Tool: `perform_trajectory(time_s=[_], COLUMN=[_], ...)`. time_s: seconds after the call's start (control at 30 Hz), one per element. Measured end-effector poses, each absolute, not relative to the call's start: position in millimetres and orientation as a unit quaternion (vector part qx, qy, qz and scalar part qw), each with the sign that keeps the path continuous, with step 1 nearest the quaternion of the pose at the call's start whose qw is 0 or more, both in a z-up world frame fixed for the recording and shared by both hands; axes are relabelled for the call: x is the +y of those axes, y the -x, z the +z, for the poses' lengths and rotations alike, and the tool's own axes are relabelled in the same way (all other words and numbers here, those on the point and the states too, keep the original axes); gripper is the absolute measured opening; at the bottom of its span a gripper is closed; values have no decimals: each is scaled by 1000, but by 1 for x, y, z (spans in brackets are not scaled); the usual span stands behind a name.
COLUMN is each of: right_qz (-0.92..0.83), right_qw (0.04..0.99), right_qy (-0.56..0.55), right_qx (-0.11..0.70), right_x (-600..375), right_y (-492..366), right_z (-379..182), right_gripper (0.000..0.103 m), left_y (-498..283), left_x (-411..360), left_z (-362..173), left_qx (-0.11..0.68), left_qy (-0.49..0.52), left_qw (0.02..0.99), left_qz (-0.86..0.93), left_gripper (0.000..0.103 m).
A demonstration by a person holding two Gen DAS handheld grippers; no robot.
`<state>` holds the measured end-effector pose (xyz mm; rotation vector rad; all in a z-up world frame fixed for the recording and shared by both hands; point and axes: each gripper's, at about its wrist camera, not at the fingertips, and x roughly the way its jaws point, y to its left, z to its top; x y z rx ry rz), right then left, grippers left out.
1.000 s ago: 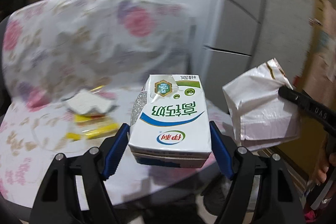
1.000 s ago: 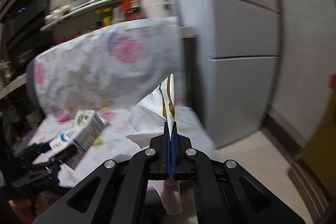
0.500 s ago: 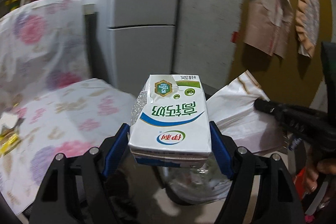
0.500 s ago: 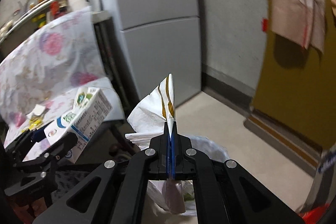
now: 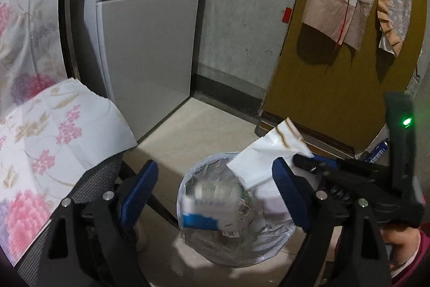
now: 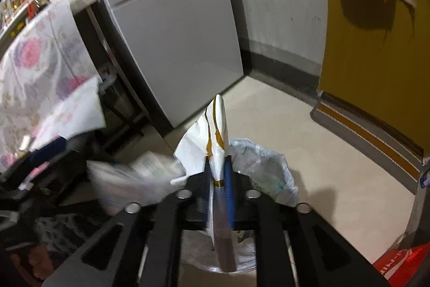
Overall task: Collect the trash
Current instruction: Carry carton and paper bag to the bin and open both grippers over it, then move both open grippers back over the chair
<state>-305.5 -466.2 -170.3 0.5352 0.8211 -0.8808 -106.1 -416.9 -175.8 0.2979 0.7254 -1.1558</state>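
- Nearest, the left gripper (image 5: 213, 195) stands with its blue pads spread wide and nothing between them; its jaws have just been opening.
- Just below and beyond those pads, the milk carton (image 5: 212, 206) appears blurred over the mouth of the lined trash bin (image 5: 268, 249), free of the pads and, by judgement, dropping into it.
- To the right, the right gripper (image 6: 218, 174) has the white wrapper (image 6: 212, 136) standing upright in the gap between its pads; the jaws have just been opening, and a narrow space shows beside the wrapper, so the grip looks released or nearly so.
- In the left wrist view the same wrapper (image 5: 271, 152) hangs over the bin's far right rim rather than over its centre.
- Beyond the bin lie bare pale floor (image 5: 204, 131), a grey cabinet (image 5: 150, 39) at left and a yellow door (image 5: 336, 88) at right.
- At near left a floral cloth (image 5: 61, 131) covers the table edge.
- Risk, carton: the liner sags over the rim, so a carton striking its edge could tip out onto the floor.
- Risk, wrapper: light and flat, it may cling to a pad or drift sideways on release and land outside, given its place over the rim.
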Motion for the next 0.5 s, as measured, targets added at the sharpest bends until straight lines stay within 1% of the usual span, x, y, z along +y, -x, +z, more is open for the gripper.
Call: perform_trajectory(time_s=[0.07,0.13,0.23,0.5], right_qz=[-417,-420,-433,-446], right_qw=[781,781,788,831], right_qy=[-257,-258,-244,-169], right_qx=[387,384,364,287], right_x=[-470,-471,-468,-434], right_y=[307,308,311,304], right_z=[-178,-175,-154,-75], right_gripper=[45,46,46,46], left_y=[101,99,92,78], left_x=[-414,-408,-395,-347], left_z=[-178,-176,-168,-141], left_qx=[340,339,333,307], left_qy=[-136,-133,-121,-90], left_qw=[768,772,786,828], left_qz=[-525,-521,-506,-461], left_gripper=[85,85,85,85])
